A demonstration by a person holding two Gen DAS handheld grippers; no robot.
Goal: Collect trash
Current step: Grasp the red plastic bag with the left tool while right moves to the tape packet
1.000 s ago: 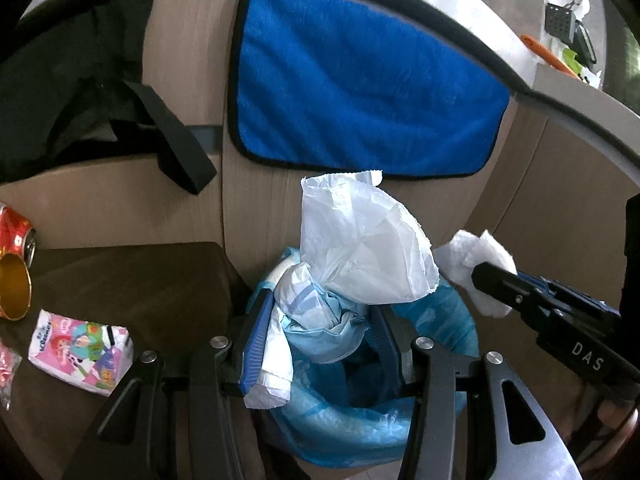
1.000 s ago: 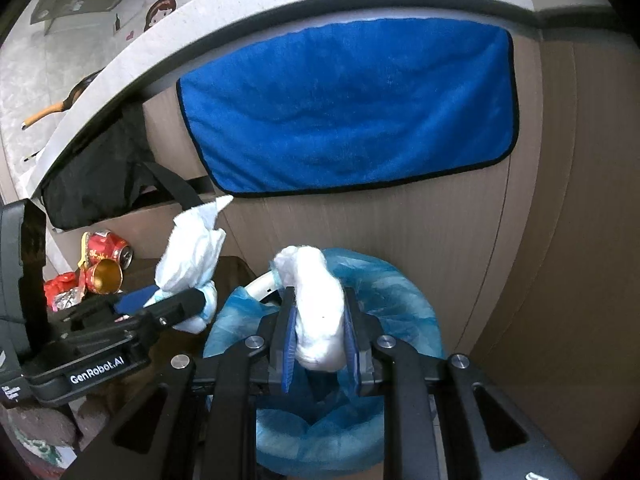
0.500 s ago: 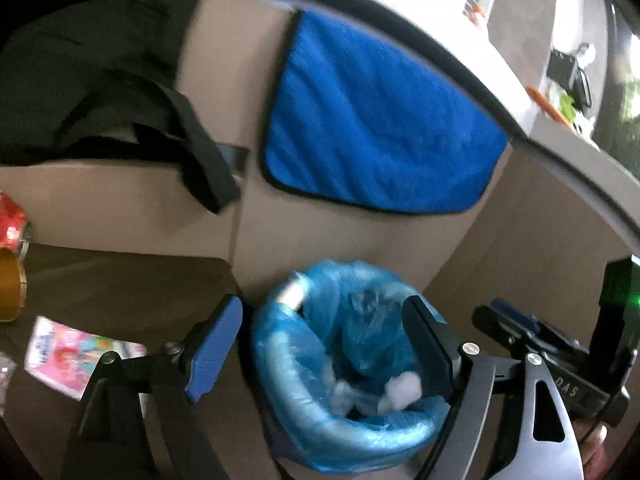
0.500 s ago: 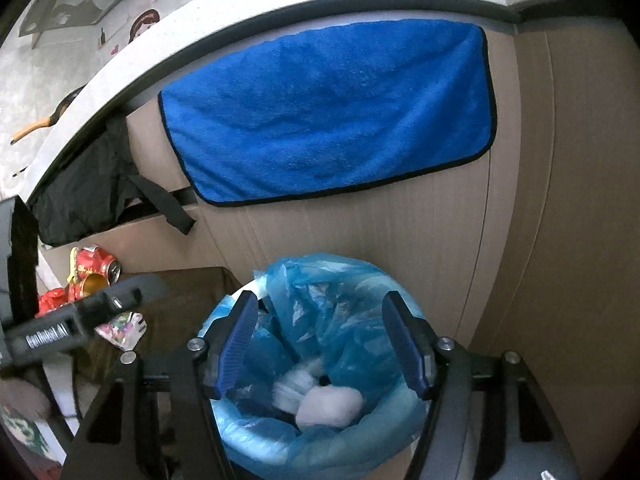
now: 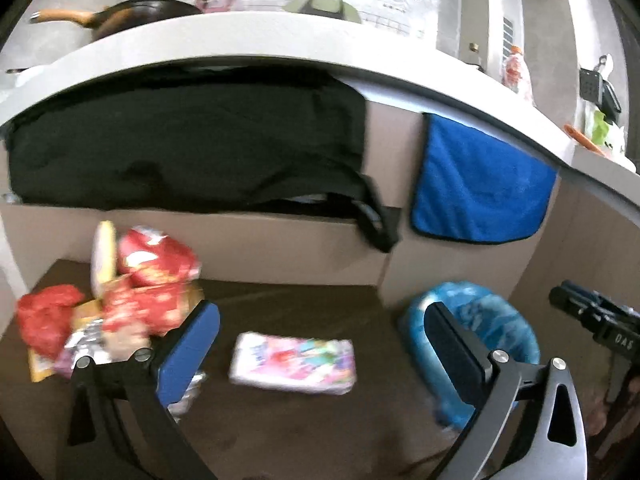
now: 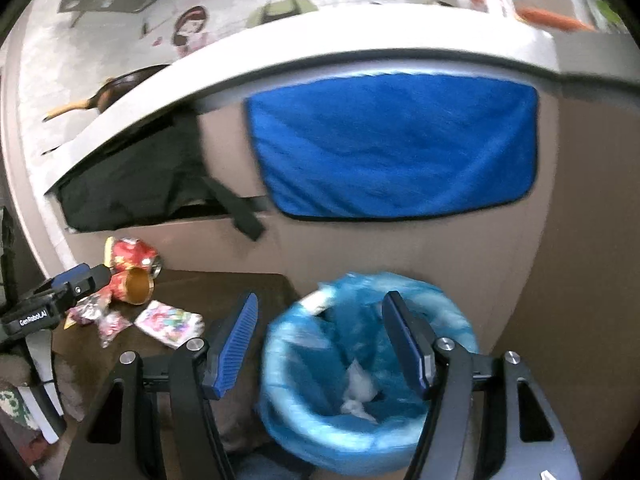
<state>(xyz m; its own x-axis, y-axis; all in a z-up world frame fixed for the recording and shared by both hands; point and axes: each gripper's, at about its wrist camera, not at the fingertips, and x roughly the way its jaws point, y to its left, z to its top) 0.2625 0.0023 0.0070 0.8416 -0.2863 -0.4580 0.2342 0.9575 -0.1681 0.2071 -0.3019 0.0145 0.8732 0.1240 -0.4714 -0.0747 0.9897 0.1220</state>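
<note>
A bin lined with a blue bag [image 6: 372,392] stands on the floor by a low dark table [image 5: 304,432]; white tissues [image 6: 360,392] lie inside it. My right gripper [image 6: 324,344] is open and empty above the bin. My left gripper [image 5: 320,344] is open and empty over the table, just in front of a pink printed packet [image 5: 294,362]. Crushed red cans [image 5: 156,260] and red wrappers [image 5: 44,320] lie at the table's left. The bin shows at the right in the left wrist view [image 5: 500,320].
A blue towel [image 6: 396,148] and a black bag [image 5: 188,148] hang from the counter front behind. A pan [image 5: 132,16] sits on the counter. The wooden cabinet panel rises right behind the bin and table.
Both grippers opened and dropped their tissues into the bin. My left gripper then swung left from the bin to the table, toward the pink packet. My right gripper pulled back a little.
</note>
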